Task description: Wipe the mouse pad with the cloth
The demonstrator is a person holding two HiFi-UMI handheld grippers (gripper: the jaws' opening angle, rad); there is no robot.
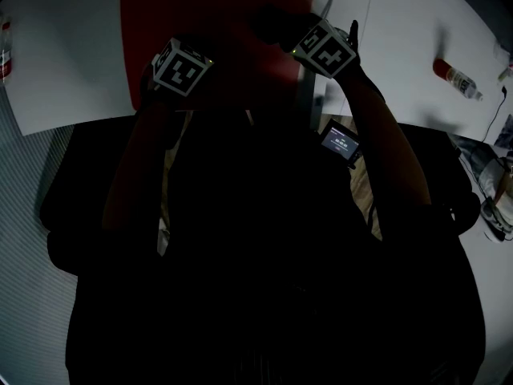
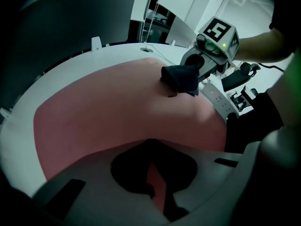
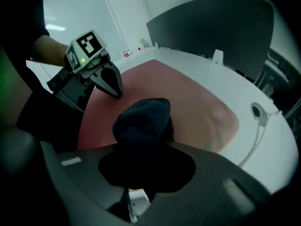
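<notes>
**Red pad, dark cloth, both grippers over it**

White table [image 1: 64,62] first, since it's the biggest thing and runs under and ahead of both sets of jaws. A curved dark panel [image 3: 211,27] stands along its far edge, well beyond the right jaws.

The red mouse pad [image 2: 108,107] lies flat on the table. It fills pretty much everything in front of the left jaws and spreads out ahead of the right ones too.

The left gripper [image 3: 112,84] is empty, its two dark fingers brought together at the tips with only a sliver of pad showing between them lower down. It hangs over the pad's near edge, just to the left of the right jaws. I can't tell whether the tips touch the pad.

The right gripper [image 2: 196,68] is clamped on the cloth [image 3: 143,121], a dark bunched wad that sticks out past the jaw tips. Its lower end looks to be down on the pad.

Small stuff: a white cable [image 3: 256,126] lies on bare table to the right of the right jaws, past the pad's edge. A bottle [image 1: 457,77] lies on its side, well off to the right.
</notes>
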